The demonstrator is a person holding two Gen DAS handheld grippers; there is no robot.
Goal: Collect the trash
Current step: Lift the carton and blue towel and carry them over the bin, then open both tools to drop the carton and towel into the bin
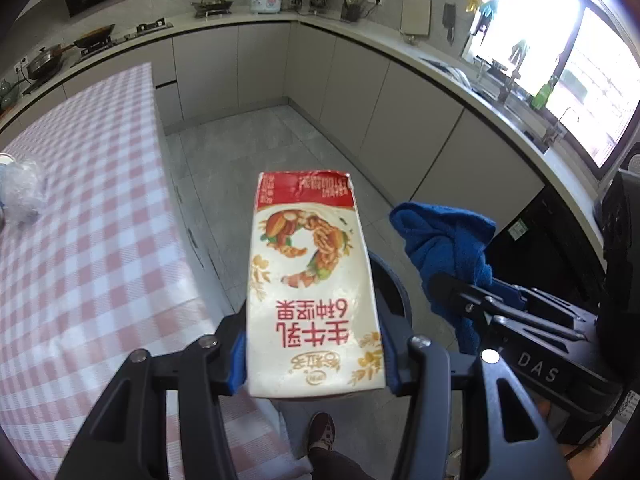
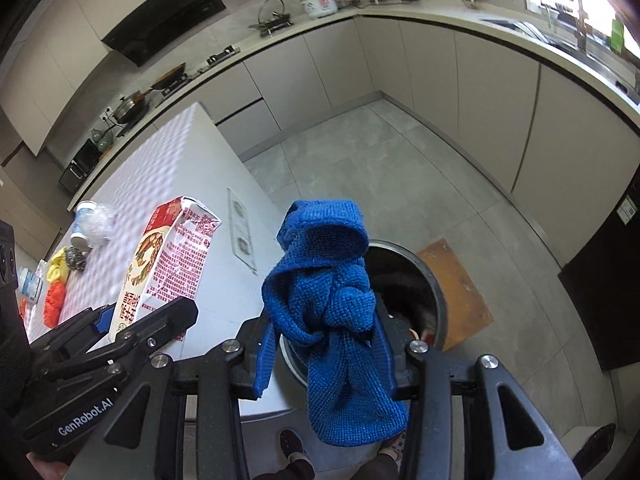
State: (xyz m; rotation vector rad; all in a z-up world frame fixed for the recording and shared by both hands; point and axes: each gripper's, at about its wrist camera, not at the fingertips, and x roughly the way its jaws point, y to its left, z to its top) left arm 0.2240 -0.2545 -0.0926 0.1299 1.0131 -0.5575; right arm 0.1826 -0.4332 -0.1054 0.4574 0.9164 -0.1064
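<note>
1. Left wrist view: the left tool (image 1: 316, 354) clenches a tall, creased paper carton (image 1: 312, 280), white with a red torn top and printed food pictures, held in the air beside the checked desk (image 1: 80, 260).
2. The right tool (image 2: 328, 354) grips a knotted, nubbly blue cloth (image 2: 328, 296) over a round metal bin (image 2: 432, 300) on the tiled floor (image 2: 400, 168).

The left gripper (image 1: 316, 356) was clamped on the base of a milk carton (image 1: 312, 280), its blue-padded fingers (image 1: 238, 360) pressed against both sides, and it pointed forward and level. The right gripper (image 2: 326, 352) sat just to its right, jaws closed on a bunched blue cloth (image 2: 332, 300), angled downward. The two were near but apart
</note>
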